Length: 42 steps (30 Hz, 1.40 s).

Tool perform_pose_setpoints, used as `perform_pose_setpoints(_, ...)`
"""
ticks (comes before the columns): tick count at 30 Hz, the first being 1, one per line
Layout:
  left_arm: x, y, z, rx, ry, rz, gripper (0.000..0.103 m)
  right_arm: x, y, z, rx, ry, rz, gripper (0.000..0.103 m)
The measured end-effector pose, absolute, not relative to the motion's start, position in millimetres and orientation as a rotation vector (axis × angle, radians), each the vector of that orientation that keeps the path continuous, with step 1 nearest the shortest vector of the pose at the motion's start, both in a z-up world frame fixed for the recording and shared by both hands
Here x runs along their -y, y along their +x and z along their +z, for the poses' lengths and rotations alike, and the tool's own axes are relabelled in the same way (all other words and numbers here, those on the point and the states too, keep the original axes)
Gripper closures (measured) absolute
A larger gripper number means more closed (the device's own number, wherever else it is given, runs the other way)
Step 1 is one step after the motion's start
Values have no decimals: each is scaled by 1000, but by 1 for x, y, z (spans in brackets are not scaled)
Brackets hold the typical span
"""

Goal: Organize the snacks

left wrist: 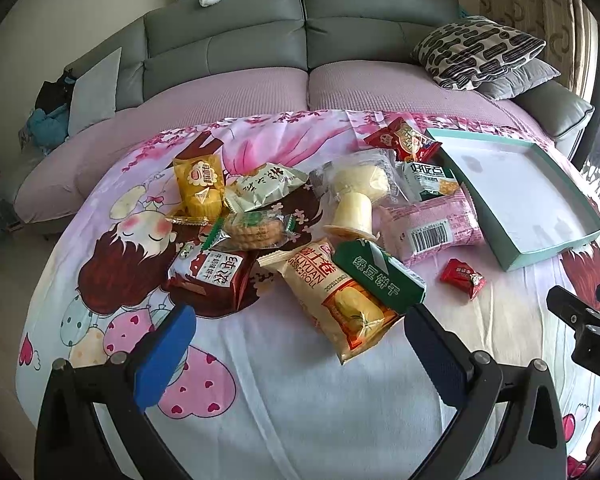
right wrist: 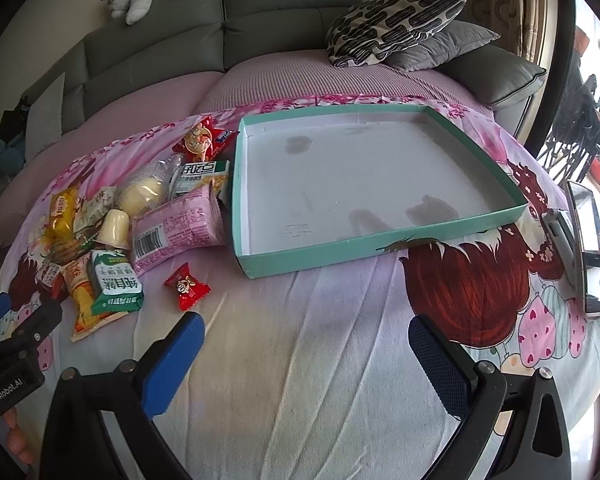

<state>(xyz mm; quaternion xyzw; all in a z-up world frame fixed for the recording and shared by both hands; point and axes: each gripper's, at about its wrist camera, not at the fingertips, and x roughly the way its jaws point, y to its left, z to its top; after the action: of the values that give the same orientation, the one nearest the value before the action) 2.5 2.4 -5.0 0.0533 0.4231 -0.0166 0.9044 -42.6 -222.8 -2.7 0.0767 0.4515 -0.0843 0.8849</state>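
You have the snack pile (left wrist: 300, 216) on the cloth (right wrist: 320, 360), left of the tray (right wrist: 380, 240); one candy (right wrist: 187, 286) lies near, between them.

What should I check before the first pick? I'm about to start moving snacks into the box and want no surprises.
1. Shallow teal cardboard box empty and open: ok.
2. Left gripper jaws open, holding nothing: ok.
3. Right gripper jaws open, holding nothing: ok.
4. Small red wrapped candy lying apart from the pile, free to grasp: ok.
5. Green mung-bean biscuit packet free to lift: not ok, it overlaps the beige egg-roll packet.
6. Box firmly seated on the pink cartoon bedsheet: cannot tell.
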Motion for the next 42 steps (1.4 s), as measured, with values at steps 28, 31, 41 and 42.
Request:
perform_pose_setpoints(28, -5, 4, -7, -882, 102, -25, 0, 224, -42, -3, -942, 162, -175, 0)
perform_pose_setpoints(31, -4, 4, -7, -882, 102, -25, 0, 224, -43, -4, -943, 162, -175, 0)
perform_pose_setpoints(41, -4, 4, -9, -885, 103, -26, 0, 224, -43, -5, -945, 162, -174, 0)
perform_pose_setpoints(42, -4, 4, -10, -887, 102, -26, 0, 224, -43, -4, -945, 162, -174, 0)
